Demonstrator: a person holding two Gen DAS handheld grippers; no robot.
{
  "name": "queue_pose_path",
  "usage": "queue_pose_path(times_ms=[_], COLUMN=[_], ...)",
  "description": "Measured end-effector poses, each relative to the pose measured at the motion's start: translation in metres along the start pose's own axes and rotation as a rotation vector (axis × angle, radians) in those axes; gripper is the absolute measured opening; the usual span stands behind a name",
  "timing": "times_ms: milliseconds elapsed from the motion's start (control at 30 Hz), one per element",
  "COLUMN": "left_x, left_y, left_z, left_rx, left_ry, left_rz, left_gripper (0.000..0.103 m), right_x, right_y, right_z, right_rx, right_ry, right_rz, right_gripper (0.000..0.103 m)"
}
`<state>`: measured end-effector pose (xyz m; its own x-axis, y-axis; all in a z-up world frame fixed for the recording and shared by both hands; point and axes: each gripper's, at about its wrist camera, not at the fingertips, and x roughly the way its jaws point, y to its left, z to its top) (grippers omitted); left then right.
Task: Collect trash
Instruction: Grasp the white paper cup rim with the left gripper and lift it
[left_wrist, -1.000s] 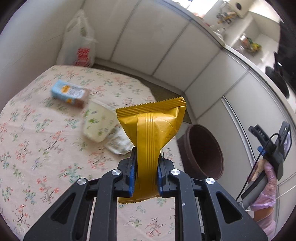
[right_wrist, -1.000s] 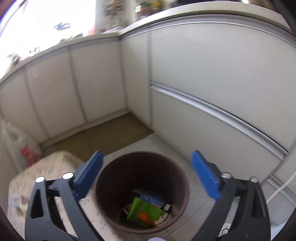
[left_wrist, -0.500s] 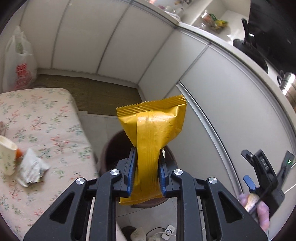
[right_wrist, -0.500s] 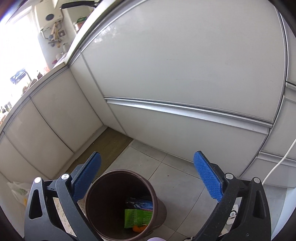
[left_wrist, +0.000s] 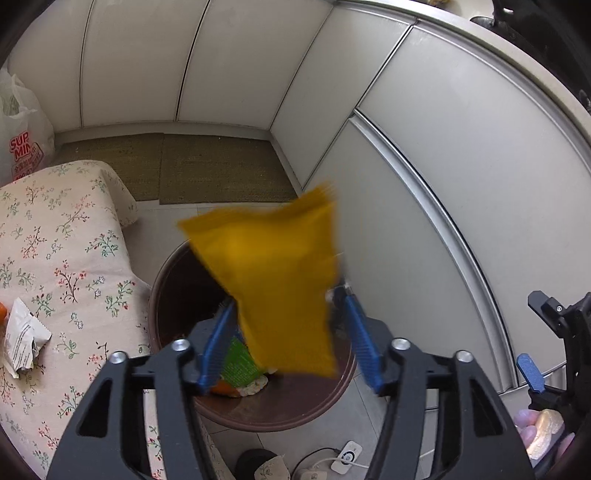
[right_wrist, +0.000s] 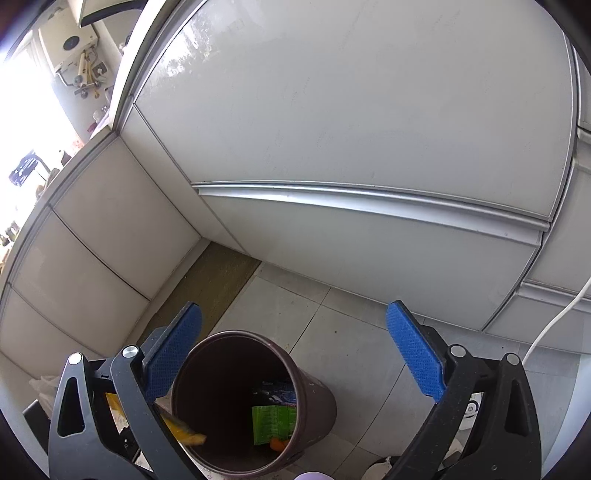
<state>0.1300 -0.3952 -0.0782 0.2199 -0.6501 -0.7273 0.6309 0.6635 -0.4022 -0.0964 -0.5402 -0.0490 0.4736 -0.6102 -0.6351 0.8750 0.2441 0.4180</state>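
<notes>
The fingers (left_wrist: 216, 343) of the left gripper (left_wrist: 288, 339) are opening, their blue pads standing apart with the yellow snack packet (left_wrist: 273, 280) blurred between them and no pad pressing on it; the packet is hanging tilted right over the mouth of the brown bin (left_wrist: 258, 417). In the right wrist view the right gripper (right_wrist: 295, 354) is holding its fingers (right_wrist: 415, 354) wide apart with nothing between them, pointing down past the same bin (right_wrist: 314, 398), and a yellow corner of the packet (right_wrist: 184, 432) is showing at the bin's near-left rim. Inside the bin, a green wrapper (right_wrist: 273, 421) is lying against the wall with a blue one (right_wrist: 277, 391) behind it and something orange (right_wrist: 275, 445) below. The bin is standing on the tiled floor (right_wrist: 332, 350) just beside the right edge of the table (left_wrist: 66, 258), which is wearing a floral cloth. Near the table's left edge a crumpled white wrapper (left_wrist: 24, 339) is lying. At the right edge of the left wrist view, a gloved hand (left_wrist: 543, 432) is gripping the other gripper's handle. Farther off, a woven mat (left_wrist: 207, 170) is covering the floor along the grey cabinet fronts (left_wrist: 461, 166), and a white plastic bag (left_wrist: 22, 125) with red print is sitting past the table's far left corner.
</notes>
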Motion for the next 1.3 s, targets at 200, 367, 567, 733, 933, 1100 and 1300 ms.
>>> queue_pose_path(times_ms=[200,367,567,733,933,1100,1300], left_x=[-0.006,-0.024,-0.056,-0.088,-0.092,-0.069,-0.051], left_y=[0.002,0.016,0.107,0.21,0.281,0.295,0.317], left_z=[-0.006,-0.017,-0.03,-0.043,-0.051,-0.046,-0.041], left_rx=[0.001,0.029,-0.087,-0.259,-0.259,-0.159,-0.18], left_ry=[0.01,-0.019,-0.047,-0.087,-0.026,0.087,0.138], left_rz=[0.001,0.078,0.318,0.518,0.597,0.612,0.629], left_gripper=[0.075,0.078,0.078,0.078,0.078,0.078,0.078], right_x=[0.0,0.006,0.006,0.009,0.012,0.015,0.017], right_y=[0.012,0.027,0.05,0.068,0.084,0.1,0.12], right_z=[-0.007,-0.018,-0.031,-0.044,-0.058,-0.069,-0.083], right_rx=[-0.038,-0.075,-0.152,-0.21,-0.246,-0.284,-0.348], right_ry=[0.031,0.103,0.129,0.165,0.196,0.219,0.228], right_rz=[0.029,0.076,0.104,0.116,0.125,0.127,0.127], right_gripper=[0.096,0.096,0.096,0.096,0.096,0.096,0.096])
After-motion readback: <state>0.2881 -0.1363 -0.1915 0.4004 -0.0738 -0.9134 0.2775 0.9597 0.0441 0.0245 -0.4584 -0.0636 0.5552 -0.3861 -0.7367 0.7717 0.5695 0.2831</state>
